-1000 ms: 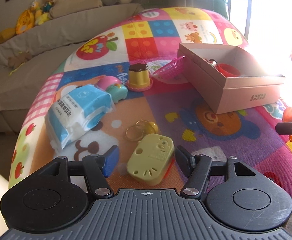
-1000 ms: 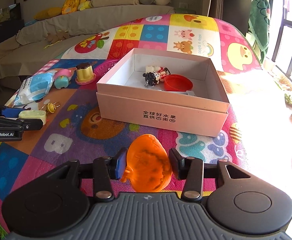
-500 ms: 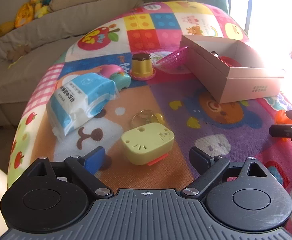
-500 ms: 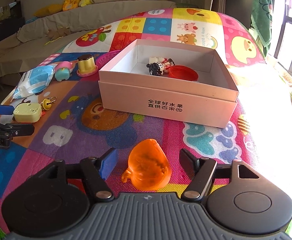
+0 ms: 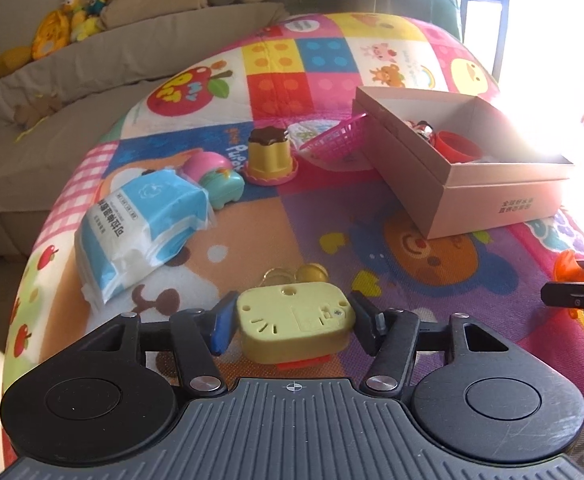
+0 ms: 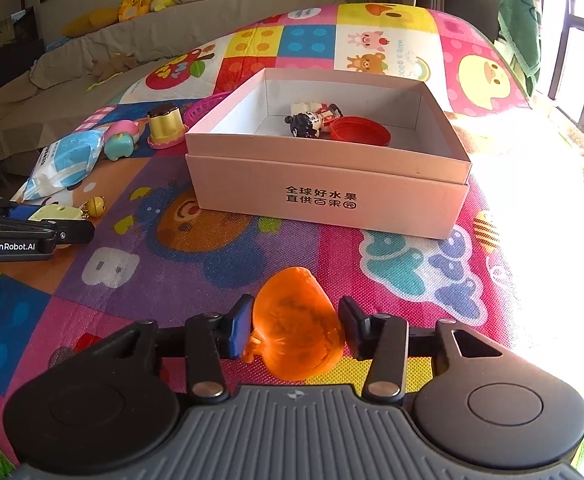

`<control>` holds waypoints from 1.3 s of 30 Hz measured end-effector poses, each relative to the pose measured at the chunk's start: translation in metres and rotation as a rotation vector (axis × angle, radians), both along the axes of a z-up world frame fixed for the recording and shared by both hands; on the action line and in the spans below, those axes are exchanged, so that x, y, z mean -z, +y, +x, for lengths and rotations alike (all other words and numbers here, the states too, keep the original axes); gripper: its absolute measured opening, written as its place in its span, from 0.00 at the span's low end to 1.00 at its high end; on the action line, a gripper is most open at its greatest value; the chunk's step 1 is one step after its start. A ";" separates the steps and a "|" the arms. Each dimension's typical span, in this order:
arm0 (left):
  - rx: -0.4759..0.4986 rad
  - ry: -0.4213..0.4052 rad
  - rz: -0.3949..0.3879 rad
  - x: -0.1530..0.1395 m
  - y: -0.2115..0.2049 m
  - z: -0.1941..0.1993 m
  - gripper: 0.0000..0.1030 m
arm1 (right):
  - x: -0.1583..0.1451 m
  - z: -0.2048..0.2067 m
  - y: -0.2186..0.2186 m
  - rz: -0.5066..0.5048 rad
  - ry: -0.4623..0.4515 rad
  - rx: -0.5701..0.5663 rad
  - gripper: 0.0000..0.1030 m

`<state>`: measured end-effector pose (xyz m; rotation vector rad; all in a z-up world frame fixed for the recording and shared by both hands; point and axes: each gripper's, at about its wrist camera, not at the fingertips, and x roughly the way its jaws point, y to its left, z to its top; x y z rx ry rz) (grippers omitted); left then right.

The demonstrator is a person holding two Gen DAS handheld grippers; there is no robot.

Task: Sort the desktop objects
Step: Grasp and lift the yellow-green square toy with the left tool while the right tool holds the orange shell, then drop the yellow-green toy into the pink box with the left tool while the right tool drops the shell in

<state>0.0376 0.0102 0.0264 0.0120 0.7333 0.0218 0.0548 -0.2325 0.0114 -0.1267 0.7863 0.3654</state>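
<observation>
We note a matt cardboard box, a translucent glossy orange plastic toy, a matt yellow plastic toy, a crinkled plastic-film tissue pack, and a woven-textured mat.

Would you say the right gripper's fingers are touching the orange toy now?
Touching: the right wrist view shows both fingers pressed against the orange toy's sides, no gap.

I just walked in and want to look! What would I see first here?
Probably the bright orange toy clamped in the right gripper, close to the camera. Then the yellow toy in the left gripper, and the pink box on the colourful play mat, holding a little figure and a red lid.
</observation>
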 end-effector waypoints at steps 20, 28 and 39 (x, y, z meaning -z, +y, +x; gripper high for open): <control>0.262 -0.191 -0.061 -0.072 -0.092 0.107 0.66 | -0.127 0.099 -0.043 0.111 -0.256 0.142 0.45; 0.212 -0.176 -0.017 -0.065 -0.064 0.086 0.85 | -0.110 0.110 -0.008 0.100 -0.209 0.100 0.49; -0.008 -0.123 0.104 -0.028 0.006 0.040 0.97 | -0.090 0.093 0.071 0.044 -0.142 -0.064 0.55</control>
